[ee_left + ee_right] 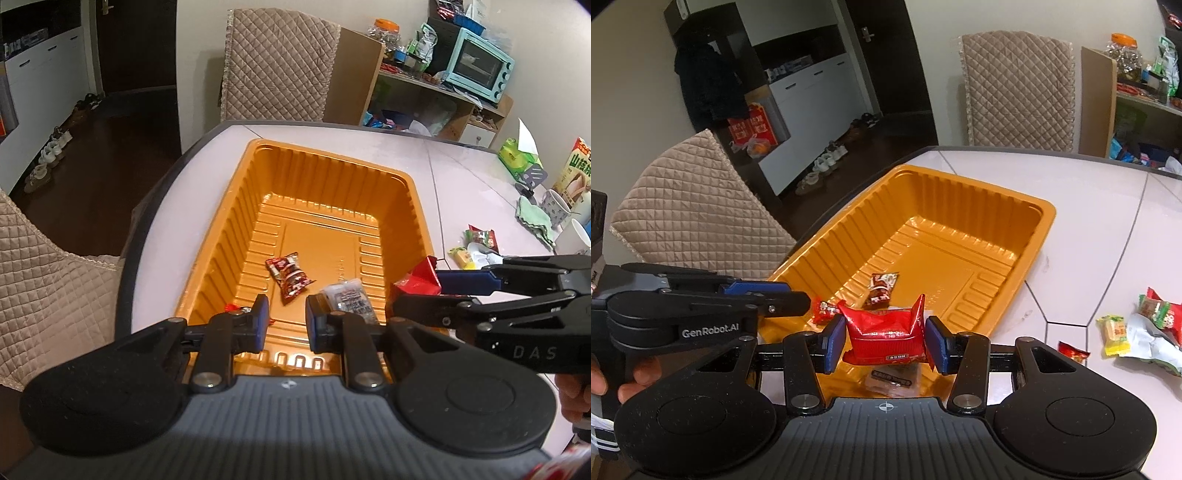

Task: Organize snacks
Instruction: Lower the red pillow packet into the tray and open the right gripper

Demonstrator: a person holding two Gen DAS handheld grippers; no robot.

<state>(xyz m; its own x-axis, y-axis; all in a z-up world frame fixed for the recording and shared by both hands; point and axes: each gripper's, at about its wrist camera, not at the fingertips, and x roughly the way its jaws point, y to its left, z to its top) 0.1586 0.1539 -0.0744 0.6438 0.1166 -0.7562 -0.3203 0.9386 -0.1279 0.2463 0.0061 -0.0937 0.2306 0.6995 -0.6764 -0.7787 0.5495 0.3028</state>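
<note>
Orange ribbed plastic tray (1015,236) sitting on pale tiled table (1089,206), along its left edge.

Right gripper (885,341) holding red foil snack packet (886,332) by its ends, jaws mid-width, hanging over tray's near edge; packet's long axis running across jaws, tray floor lying directly below and ahead.

Left gripper (286,317) hovering over same near edge, jaws narrowed, pinching nothing visible.

Brown-red wrapped snack (290,277) and clear-wrapped snack (347,299) lying on tray floor near that edge.

Loose wrapped snacks (1134,328) waiting on table off tray's right side, nearer right gripper.
</note>
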